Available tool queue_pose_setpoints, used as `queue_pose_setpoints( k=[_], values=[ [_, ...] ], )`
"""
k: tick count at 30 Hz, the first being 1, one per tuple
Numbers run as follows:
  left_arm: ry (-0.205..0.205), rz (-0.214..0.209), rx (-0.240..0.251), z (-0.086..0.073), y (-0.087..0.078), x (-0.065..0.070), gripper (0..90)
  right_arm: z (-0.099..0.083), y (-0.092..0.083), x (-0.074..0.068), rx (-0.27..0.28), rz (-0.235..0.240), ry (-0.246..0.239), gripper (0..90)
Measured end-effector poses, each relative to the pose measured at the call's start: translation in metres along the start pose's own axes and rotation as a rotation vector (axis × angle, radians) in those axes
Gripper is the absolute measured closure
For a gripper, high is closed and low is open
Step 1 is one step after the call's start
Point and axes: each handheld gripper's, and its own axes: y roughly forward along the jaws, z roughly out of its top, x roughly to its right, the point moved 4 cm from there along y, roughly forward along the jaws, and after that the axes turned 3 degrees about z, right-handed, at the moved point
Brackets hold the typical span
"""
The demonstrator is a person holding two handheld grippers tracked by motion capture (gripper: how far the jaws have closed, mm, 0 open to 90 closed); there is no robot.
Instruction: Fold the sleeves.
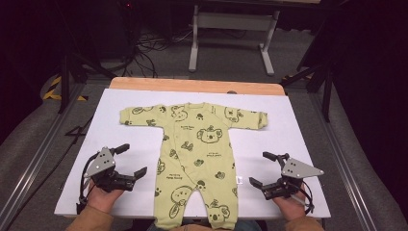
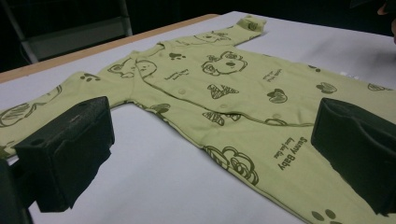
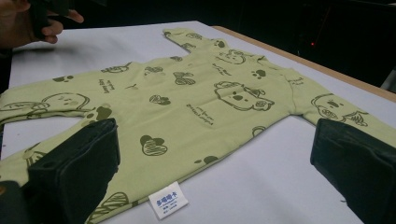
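A light green baby romper printed with dark koalas and hearts lies flat on the white table top, sleeves spread and legs toward the person. My left gripper rests open on the table just left of the romper's leg, its jaws wide apart with nothing between them. My right gripper sits open to the right of the romper. The left gripper view looks across the romper between its jaws. A small white label at the garment's side seam appears in the right gripper view, on the romper.
The table has a wooden far edge. Beyond it stand a white metal table frame and loose cables on the floor. Metal rails run along both sides of the table. White surface lies bare on either side of the romper.
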Motion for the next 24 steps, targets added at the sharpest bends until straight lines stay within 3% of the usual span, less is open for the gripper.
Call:
queue_pose_setpoints(
  k=[2,3,4,6,8,10,11,14,18,21,24],
  values=[
    [-0.011,-0.020,0.013,0.002,0.000,0.000,0.1,0.001,0.000,-0.001,0.018,-0.015,-0.031,0.1],
    [-0.052,-0.053,0.022,0.004,0.001,0.000,0.1,0.001,-0.001,-0.002,0.044,-0.023,-0.050,0.1],
    [-0.061,-0.064,-0.003,0.004,0.002,0.001,0.1,0.002,-0.002,-0.002,0.065,-0.018,-0.056,0.1],
    [-0.043,-0.029,-0.045,0.003,0.003,0.000,0.2,0.002,-0.004,-0.002,0.104,-0.027,-0.059,0.3],
    [-0.057,-0.039,-0.060,0.003,0.004,-0.001,0.2,0.001,-0.005,-0.001,0.115,-0.032,-0.043,0.4],
    [-0.047,-0.040,-0.066,0.005,0.004,-0.002,0.2,0.000,-0.004,-0.001,0.103,-0.029,-0.035,0.4],
    [-0.030,-0.046,-0.083,0.009,0.004,-0.003,0.3,-0.001,-0.001,-0.001,0.065,-0.024,-0.024,0.6],
    [-0.006,-0.061,-0.091,0.014,0.004,-0.005,1.2,-0.003,0.001,-0.002,0.020,-0.026,-0.006,1.0],
    [0.006,-0.086,-0.111,0.018,0.005,-0.010,4.2,-0.004,0.002,-0.001,-0.002,-0.027,0.003,0.7],
    [0.009,-0.077,-0.119,0.022,0.005,-0.013,3.2,-0.002,0.002,-0.001,0.006,-0.040,-0.013,0.7],
    [0.047,-0.034,-0.131,0.027,0.005,-0.018,3.4,-0.001,0.001,0.001,0.011,-0.045,-0.007,0.7]
  ],
)
